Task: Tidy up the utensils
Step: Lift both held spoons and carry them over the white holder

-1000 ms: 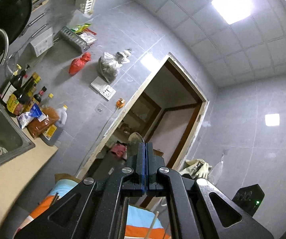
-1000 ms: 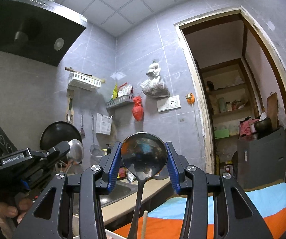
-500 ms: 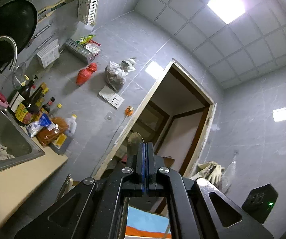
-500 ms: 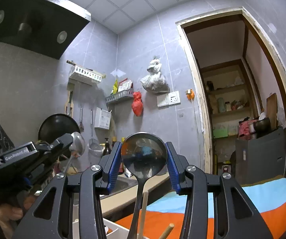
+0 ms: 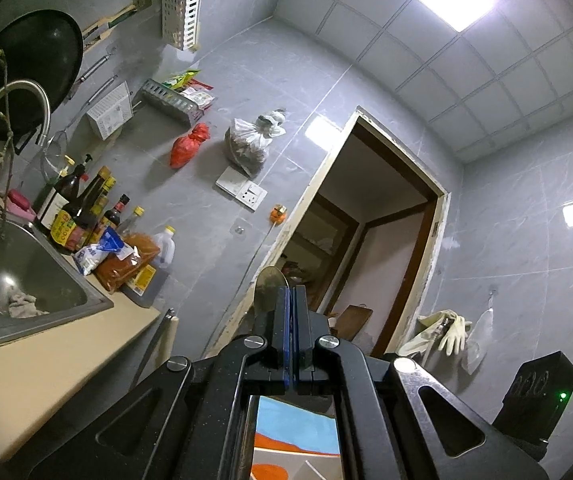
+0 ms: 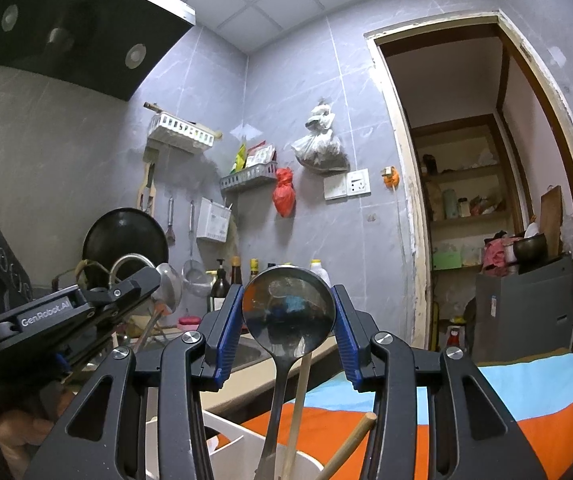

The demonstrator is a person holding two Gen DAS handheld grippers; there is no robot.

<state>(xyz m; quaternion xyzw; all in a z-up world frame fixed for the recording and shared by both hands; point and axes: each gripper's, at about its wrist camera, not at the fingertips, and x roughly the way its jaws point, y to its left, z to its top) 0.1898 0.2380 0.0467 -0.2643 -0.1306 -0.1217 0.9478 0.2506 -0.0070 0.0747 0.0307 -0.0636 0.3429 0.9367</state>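
My left gripper (image 5: 290, 300) is shut on a metal spoon (image 5: 269, 285); only the spoon's bowl shows past the fingertips. In the right wrist view the left gripper (image 6: 154, 280) is at the left, held up with that spoon's bowl (image 6: 170, 283) sticking out. My right gripper (image 6: 288, 312) is open, its blue pads apart on either side of a steel ladle (image 6: 288, 312) that stands in a white utensil holder (image 6: 222, 444) below, together with wooden chopsticks (image 6: 300, 392). The pads do not touch the ladle's bowl.
A steel sink (image 5: 26, 280) with a tap (image 5: 14, 96) sits in a beige counter (image 5: 46, 368), with sauce bottles (image 5: 82, 216) behind it. A black wok (image 6: 124, 236) and racks hang on the tiled wall. A doorway (image 6: 482, 200) opens at the right. An orange and blue cloth (image 6: 526, 400) lies below.
Both views have tilted slightly down: the sink and counter show more, and the white holder with chopsticks has come up into the right view. Both grippers keep their states.
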